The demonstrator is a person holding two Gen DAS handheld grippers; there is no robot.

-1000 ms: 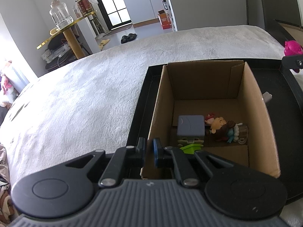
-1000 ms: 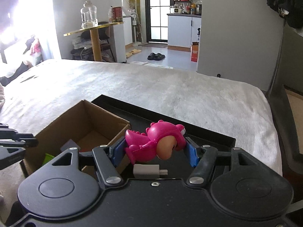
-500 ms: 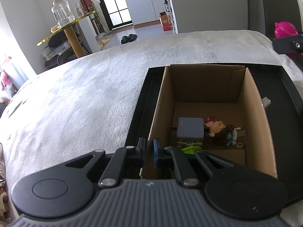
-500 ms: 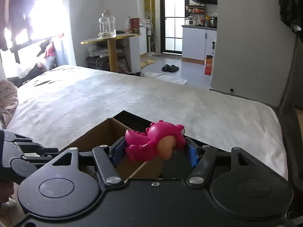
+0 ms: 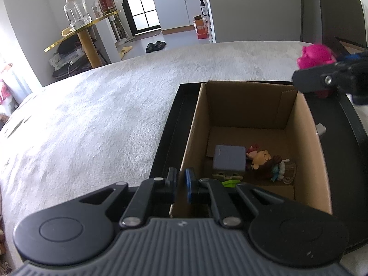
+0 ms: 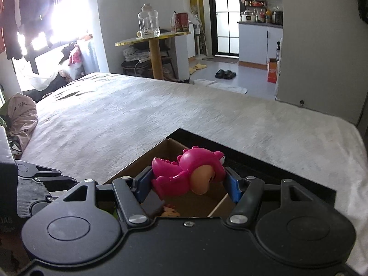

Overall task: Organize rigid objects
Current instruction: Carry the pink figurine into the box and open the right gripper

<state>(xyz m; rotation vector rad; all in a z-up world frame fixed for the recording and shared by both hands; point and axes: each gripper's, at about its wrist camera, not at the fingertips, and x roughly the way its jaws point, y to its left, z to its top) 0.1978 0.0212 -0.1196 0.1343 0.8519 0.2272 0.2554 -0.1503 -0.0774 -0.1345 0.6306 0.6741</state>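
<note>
An open cardboard box (image 5: 306,151) stands on a black tray (image 5: 171,124) on the white bed. Inside lie a grey-blue block (image 5: 228,157), a doll figure (image 5: 264,161) and a green piece (image 5: 231,183). My left gripper (image 5: 181,182) is shut on the box's near left wall. My right gripper (image 6: 188,179) is shut on a pink dinosaur toy (image 6: 191,172) and holds it over the box (image 6: 170,149); the toy also shows in the left wrist view (image 5: 315,55) above the box's far right corner.
A small white charger (image 5: 320,130) lies on the tray right of the box. The white blanket (image 6: 138,110) spreads left and beyond. A gold side table with a glass jar (image 6: 148,24) stands past the bed. A dark headboard (image 5: 338,16) is at the right.
My right gripper has lifted the pink dinosaur and carried it left, from beside the box to above its opening. My left gripper has kept its hold on the box wall.
</note>
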